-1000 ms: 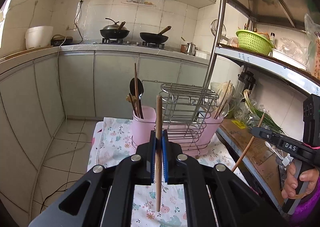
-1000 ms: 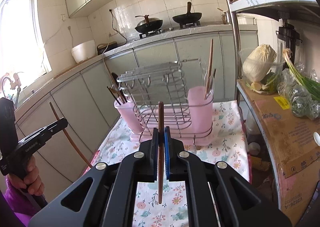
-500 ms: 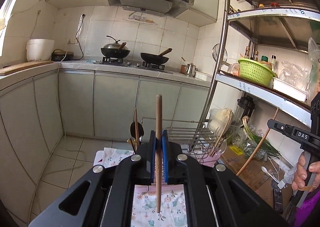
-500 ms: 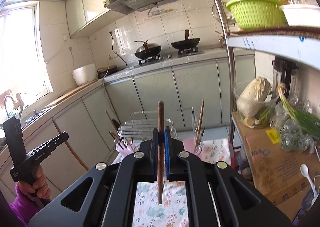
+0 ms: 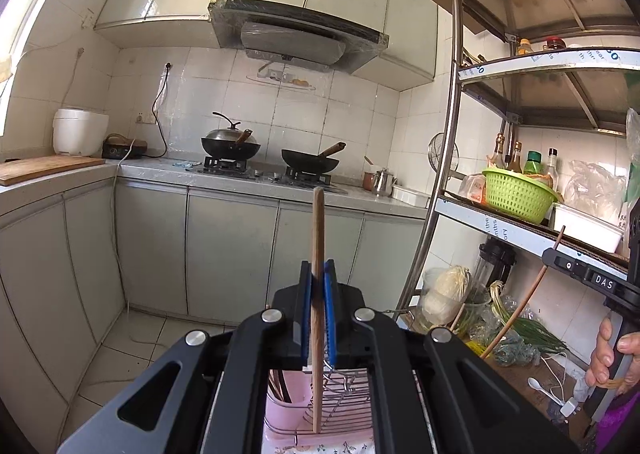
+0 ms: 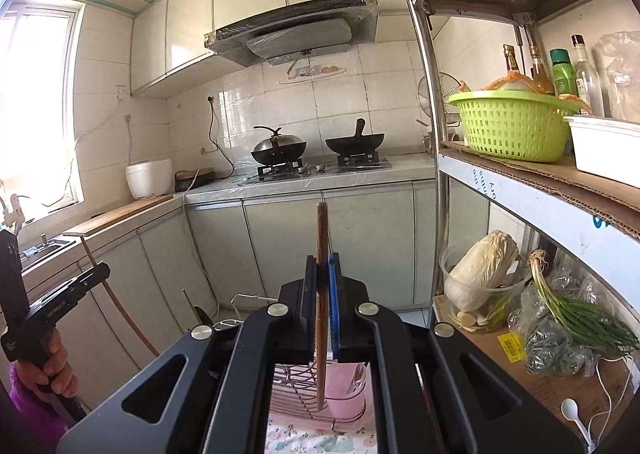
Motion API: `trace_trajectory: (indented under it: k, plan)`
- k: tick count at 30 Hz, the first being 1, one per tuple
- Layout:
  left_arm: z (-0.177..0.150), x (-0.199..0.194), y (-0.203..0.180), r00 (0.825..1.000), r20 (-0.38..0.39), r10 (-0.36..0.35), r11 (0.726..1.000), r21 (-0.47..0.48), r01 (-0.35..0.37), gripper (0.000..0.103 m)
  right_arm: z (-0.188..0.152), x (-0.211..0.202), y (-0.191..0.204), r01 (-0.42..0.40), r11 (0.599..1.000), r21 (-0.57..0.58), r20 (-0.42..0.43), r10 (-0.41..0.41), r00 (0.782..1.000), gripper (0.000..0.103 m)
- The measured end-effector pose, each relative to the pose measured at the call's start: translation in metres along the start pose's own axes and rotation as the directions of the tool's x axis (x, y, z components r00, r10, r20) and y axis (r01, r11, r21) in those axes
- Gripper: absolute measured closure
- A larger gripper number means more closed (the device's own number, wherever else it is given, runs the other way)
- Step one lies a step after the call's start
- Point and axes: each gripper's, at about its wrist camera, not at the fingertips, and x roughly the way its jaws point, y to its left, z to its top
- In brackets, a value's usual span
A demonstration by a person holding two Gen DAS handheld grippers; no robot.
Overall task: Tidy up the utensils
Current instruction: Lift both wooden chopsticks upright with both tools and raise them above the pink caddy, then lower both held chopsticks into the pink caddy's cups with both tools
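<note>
A kitchen fills both views: pale cabinets (image 5: 232, 254) run under a grey counter (image 5: 256, 182), with a range hood (image 5: 296, 34) above two black woks (image 5: 310, 162) on the stove and a white rice cooker (image 5: 80, 132) at the counter's far left end. On the right a metal shelf rack (image 5: 448, 158) carries a green basket (image 6: 512, 124), bottles and a white tub (image 6: 604, 150); its lower shelf holds a cabbage (image 6: 480, 270) in a clear bowl, green onions (image 6: 580, 310) and a white spoon (image 6: 570, 410).

Low in both views, mostly hidden behind the gripper bodies, the wire utensil rack (image 5: 344, 402) with its pink cups (image 6: 344, 386) stands on a floral cloth (image 6: 312, 438); dark utensils sit in the cup seen in the left wrist view.

The left gripper (image 5: 318, 310) has its blue pads pressed together on a light wooden chopstick (image 5: 318, 238), held upright, its upper end above the pads and its lower end hanging over the rack. The right gripper (image 6: 325, 306) is clamped the same way on a darker chopstick (image 6: 321, 238), also upright above the rack. Each wrist view catches the other gripper at its edge, gripped by a hand (image 5: 612, 354), with its chopstick slanting downward from it
</note>
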Motion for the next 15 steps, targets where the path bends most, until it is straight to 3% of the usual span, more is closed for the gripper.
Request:
trace_trajectory:
  k: [15]
  plan:
    - [-0.007, 0.069, 0.016, 0.999, -0.024, 0.048, 0.998, -0.038, -0.049, 0.098, -0.01, 0.057, -0.013, 0.043, 0.999, 0.014, -0.042, -0.043, 0.998, 0.097]
